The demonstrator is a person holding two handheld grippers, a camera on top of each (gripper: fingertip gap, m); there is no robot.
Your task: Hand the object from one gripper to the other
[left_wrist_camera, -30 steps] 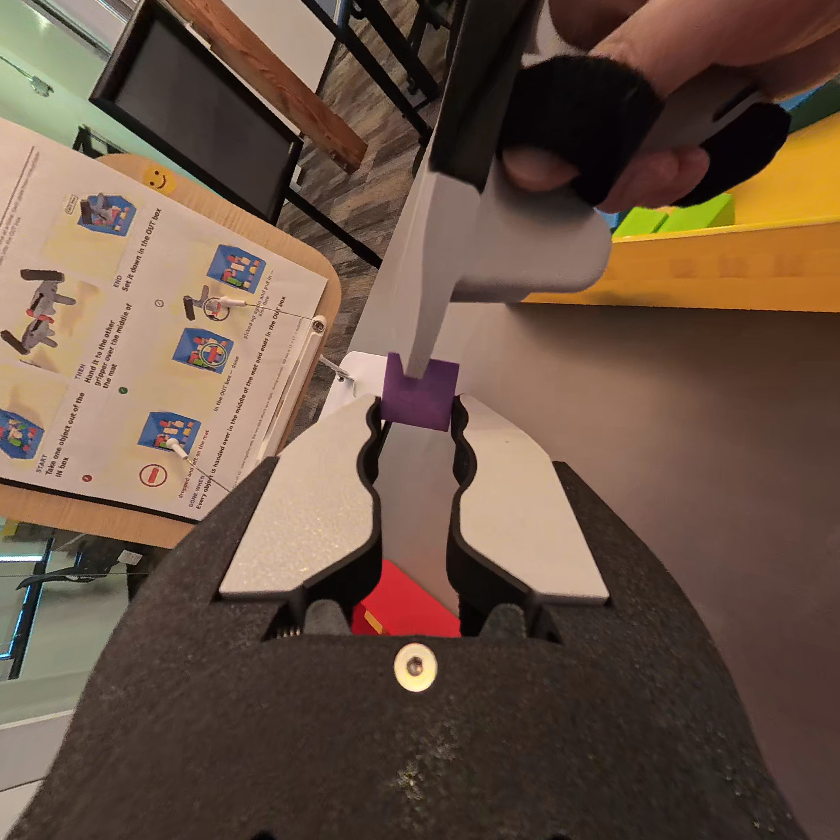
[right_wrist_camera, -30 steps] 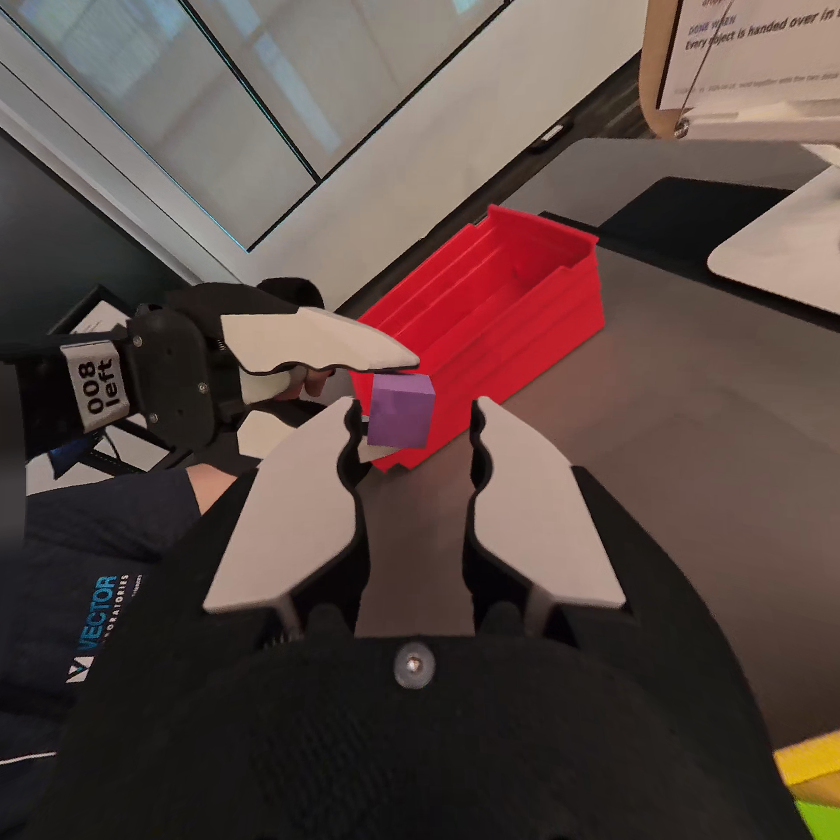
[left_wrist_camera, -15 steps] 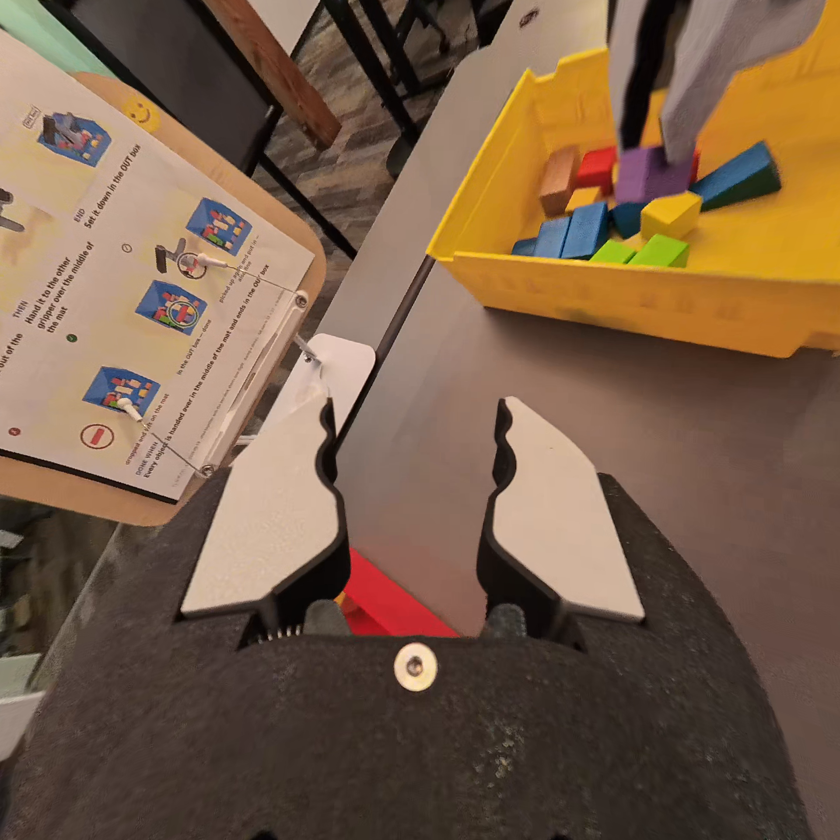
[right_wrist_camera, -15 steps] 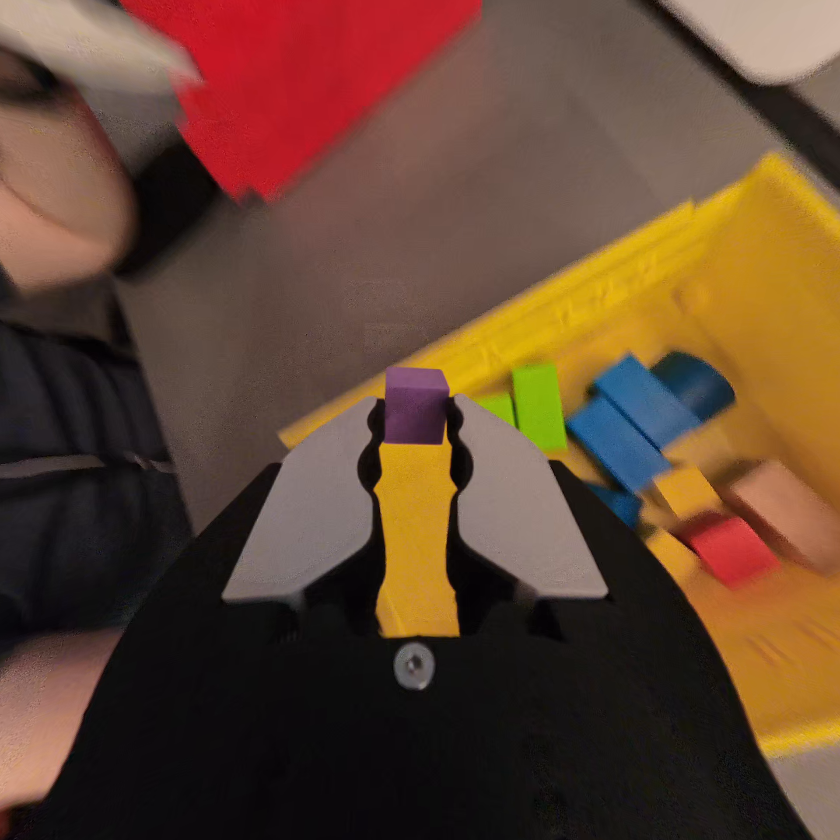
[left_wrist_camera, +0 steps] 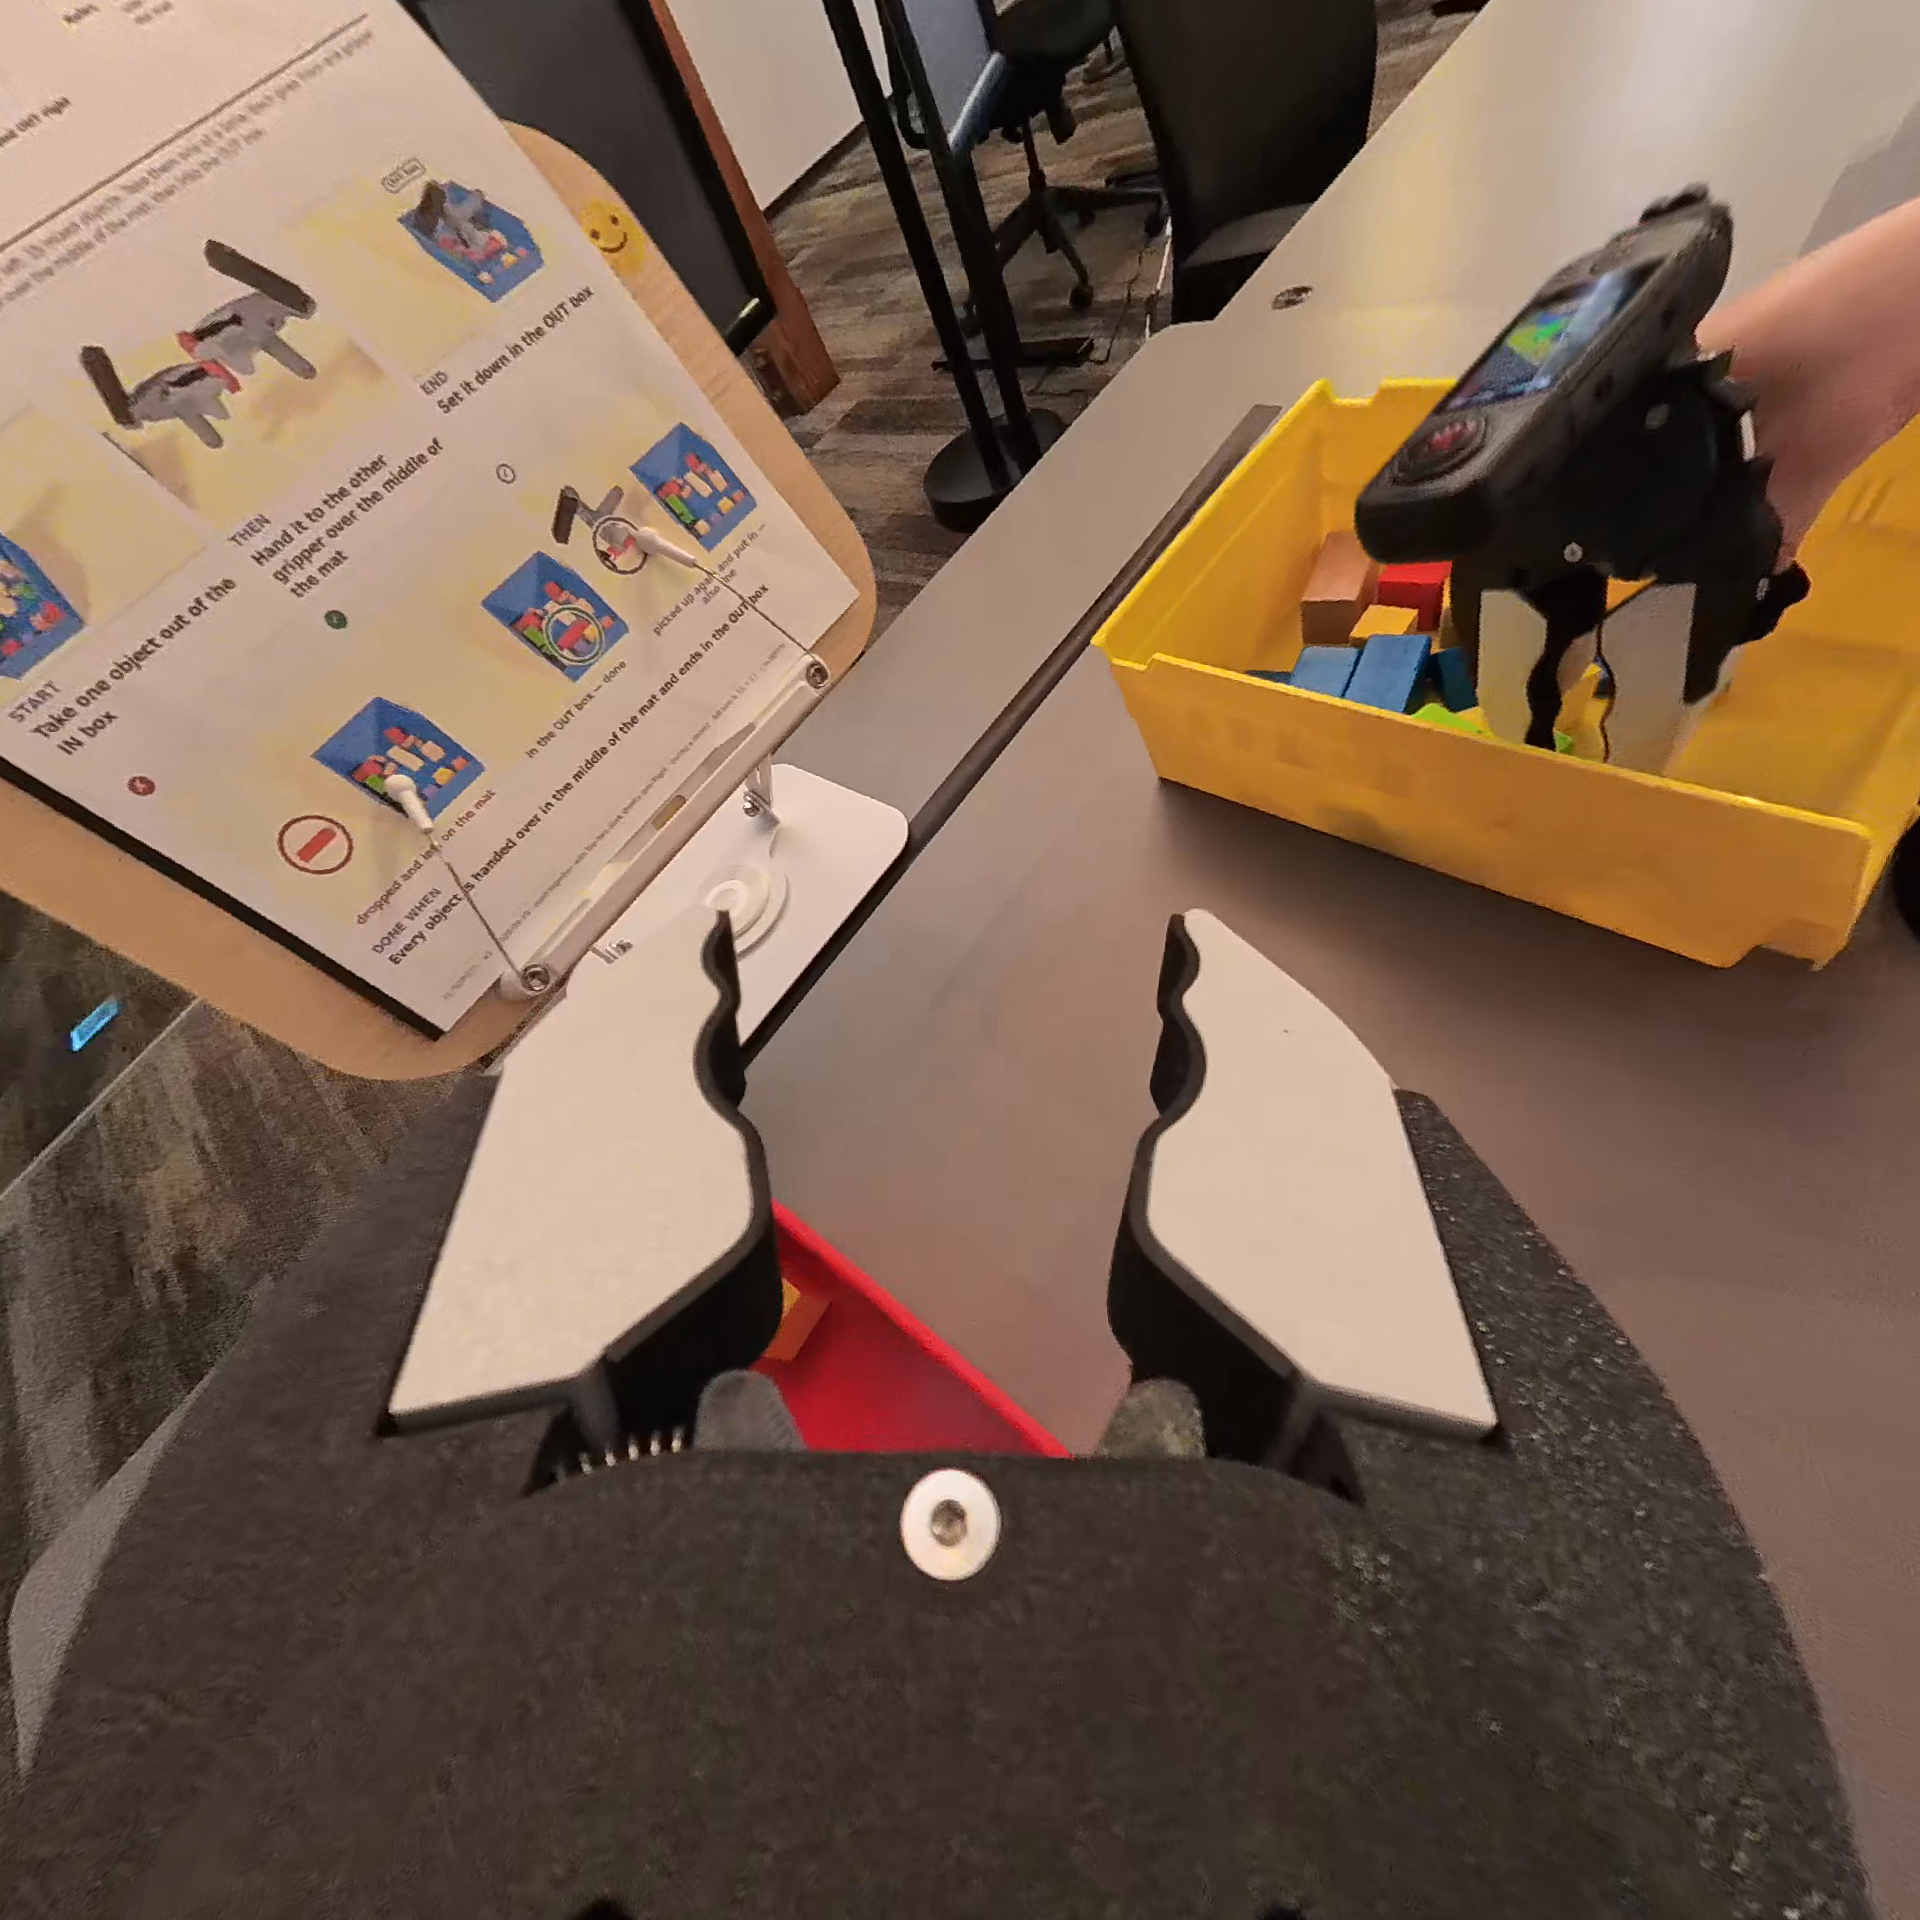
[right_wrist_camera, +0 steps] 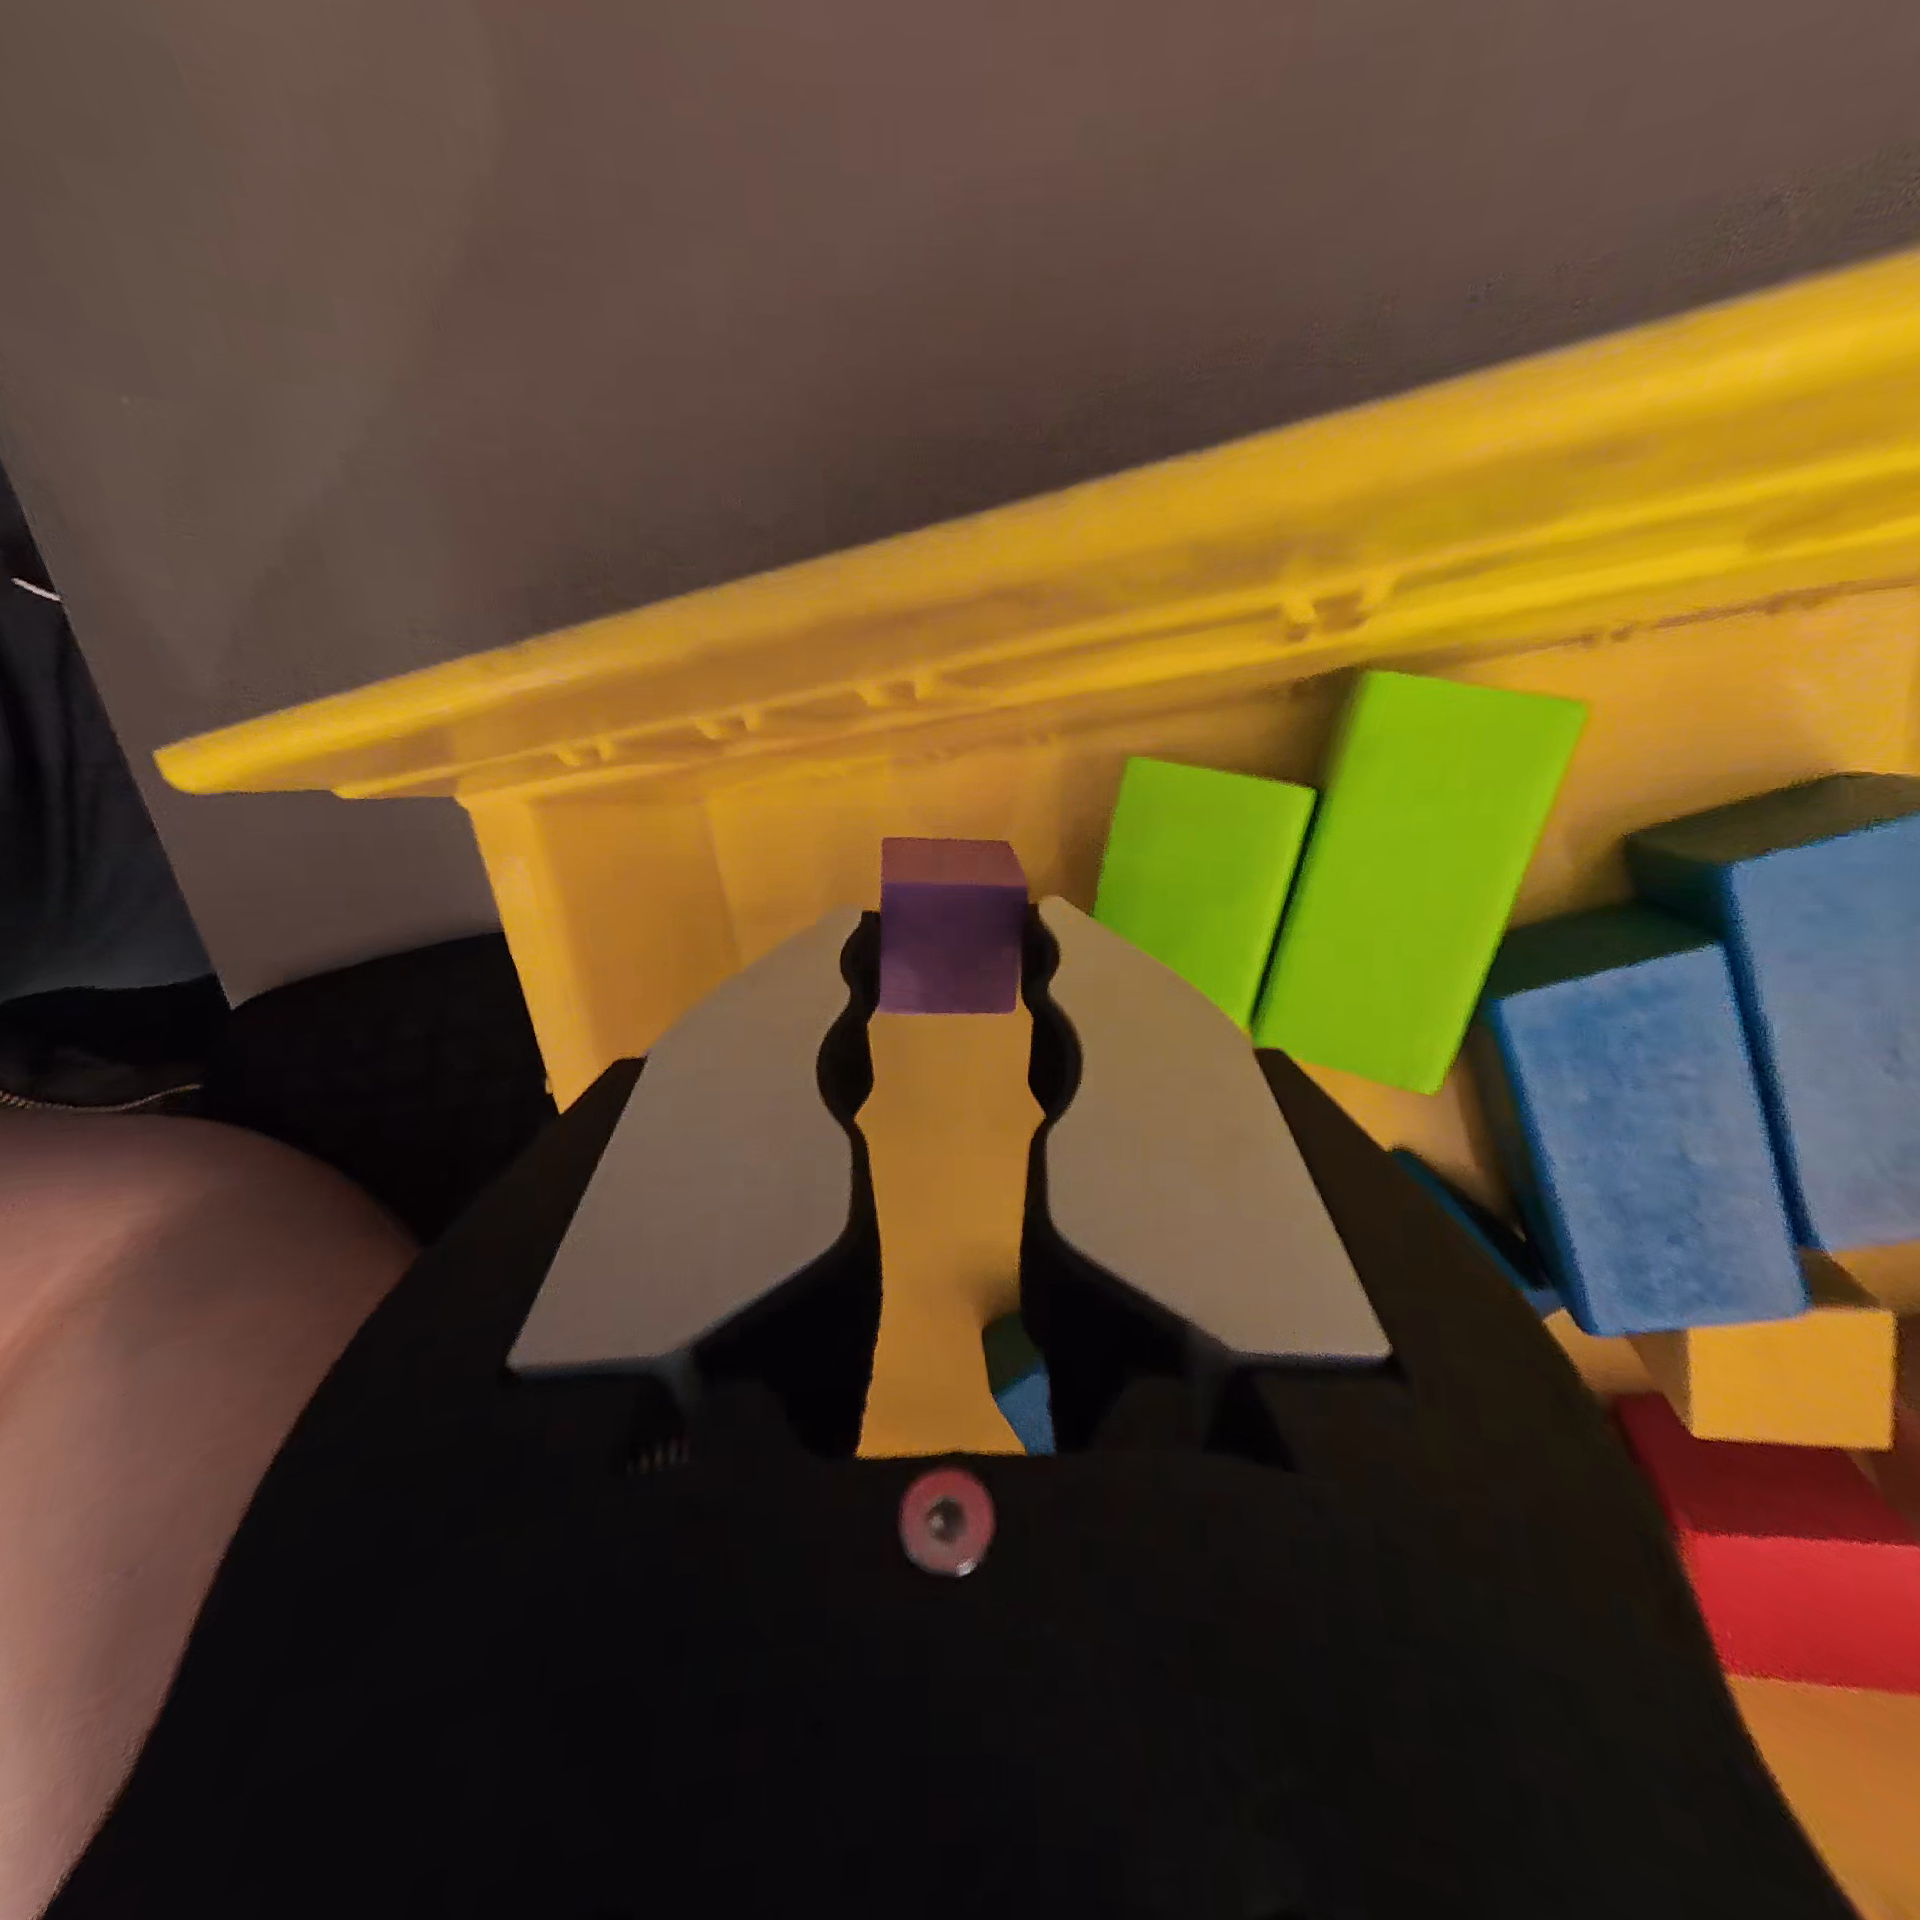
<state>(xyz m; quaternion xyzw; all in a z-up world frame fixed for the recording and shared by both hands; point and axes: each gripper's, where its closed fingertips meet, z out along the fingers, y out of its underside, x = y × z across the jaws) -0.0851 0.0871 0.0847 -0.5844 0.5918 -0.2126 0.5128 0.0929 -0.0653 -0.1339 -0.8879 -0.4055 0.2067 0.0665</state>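
A small purple cube (right_wrist_camera: pixel 948 935) is pinched between the tips of my right gripper (right_wrist_camera: pixel 951 920), which is shut on it. The gripper hangs inside the yellow bin (right_wrist_camera: pixel 1039 623), close to the bin's near wall, with the cube just above the bin floor. In the left wrist view my right gripper (left_wrist_camera: pixel 1595 743) points down into the yellow bin (left_wrist_camera: pixel 1455 800), and the cube is hidden there. My left gripper (left_wrist_camera: pixel 945 935) is open and empty above the dark table (left_wrist_camera: pixel 1351 1039), well away from the bin.
Two green blocks (right_wrist_camera: pixel 1340 883), blue blocks (right_wrist_camera: pixel 1642 1132), a yellow block (right_wrist_camera: pixel 1787 1392) and a red block (right_wrist_camera: pixel 1787 1590) lie in the yellow bin. A red bin (left_wrist_camera: pixel 894 1371) sits under my left gripper. An instruction sheet (left_wrist_camera: pixel 364 520) on a white stand (left_wrist_camera: pixel 821 842) is at the left.
My right gripper shut on the purple cube and carried it from the left gripper down into the yellow bin. My left gripper opened, let go and drew back.
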